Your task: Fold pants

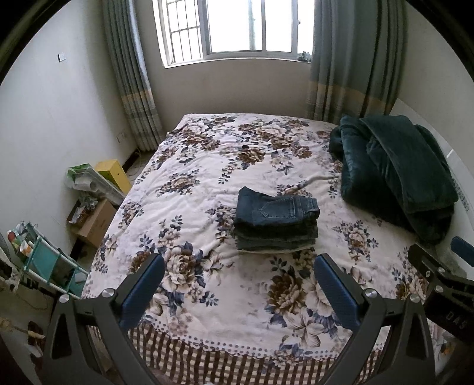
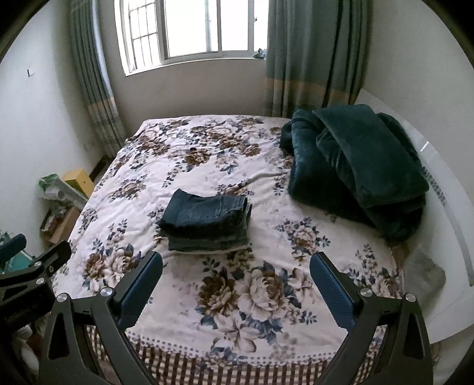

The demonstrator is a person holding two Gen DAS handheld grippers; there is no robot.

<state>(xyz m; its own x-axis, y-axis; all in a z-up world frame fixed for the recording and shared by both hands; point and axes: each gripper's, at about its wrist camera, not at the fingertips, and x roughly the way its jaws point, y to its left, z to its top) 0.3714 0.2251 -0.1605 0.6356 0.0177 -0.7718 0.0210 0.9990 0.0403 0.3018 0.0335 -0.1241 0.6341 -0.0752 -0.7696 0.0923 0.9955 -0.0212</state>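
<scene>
Dark blue jeans (image 1: 276, 220) (image 2: 206, 223) lie folded into a compact stack in the middle of the floral bedspread (image 1: 207, 165) (image 2: 266, 231), back pocket up. My left gripper (image 1: 238, 268) hovers open above the bed's near end, short of the stack, nothing between its blue pads. My right gripper (image 2: 235, 266) is open too, held just right of the stack and nearer the bed's foot. The right gripper's body shows at the right edge of the left wrist view; the left gripper's body shows at the left edge of the right wrist view.
A bulky dark green blanket (image 1: 394, 174) (image 2: 355, 171) is piled at the far right of the bed. Boxes (image 1: 94, 219), a yellow box (image 1: 114, 174) and a teal rack (image 1: 50, 266) crowd the floor left of the bed. Curtains flank the window (image 1: 237, 26).
</scene>
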